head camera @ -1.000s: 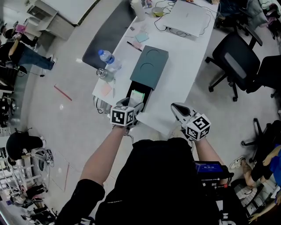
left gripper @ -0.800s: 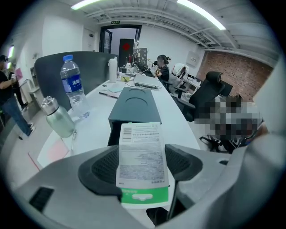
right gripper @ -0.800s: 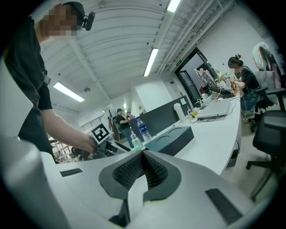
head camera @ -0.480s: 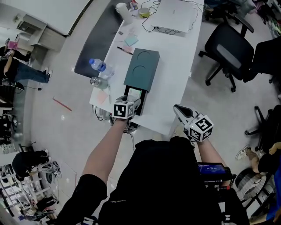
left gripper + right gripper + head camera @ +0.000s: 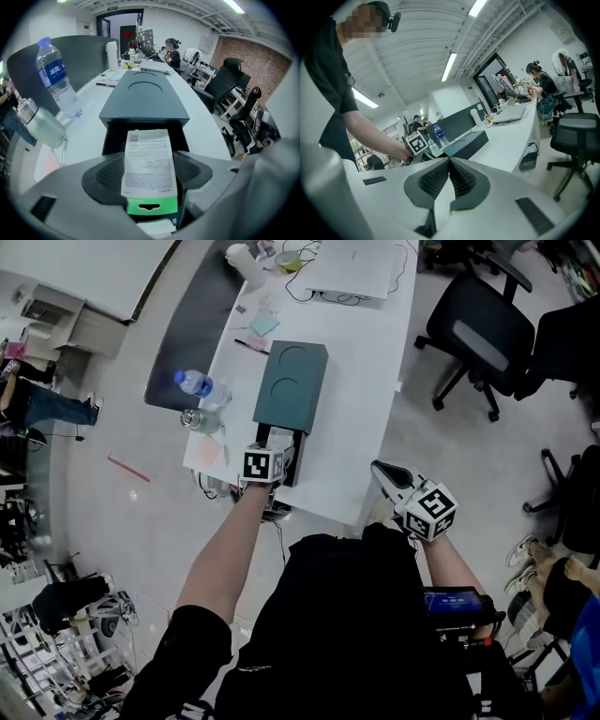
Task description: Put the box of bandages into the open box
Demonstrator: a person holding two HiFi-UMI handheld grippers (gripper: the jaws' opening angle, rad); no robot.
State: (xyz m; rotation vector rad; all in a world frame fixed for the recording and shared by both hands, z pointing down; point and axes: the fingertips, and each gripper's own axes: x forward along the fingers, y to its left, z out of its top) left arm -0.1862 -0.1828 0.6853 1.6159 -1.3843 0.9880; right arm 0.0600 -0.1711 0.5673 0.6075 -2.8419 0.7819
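A person's left gripper point(image 5: 148, 174) is clamped on the long sides of a bandage box point(image 5: 147, 154), printed face up, at the centre of the left gripper view. The box points into the dark mouth of the open box point(image 5: 143, 101), whose teal lid runs up the white table point(image 5: 361, 381). This side grip leaves the far end free, probably for sliding it in. At the head view's lower right, the right gripper point(image 5: 386, 474) is pressed together on nothing and held off the table edge, seemingly idle.

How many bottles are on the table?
2, left of the open box: a clear water bottle and a silver-capped one beside it. The far white container may be another.
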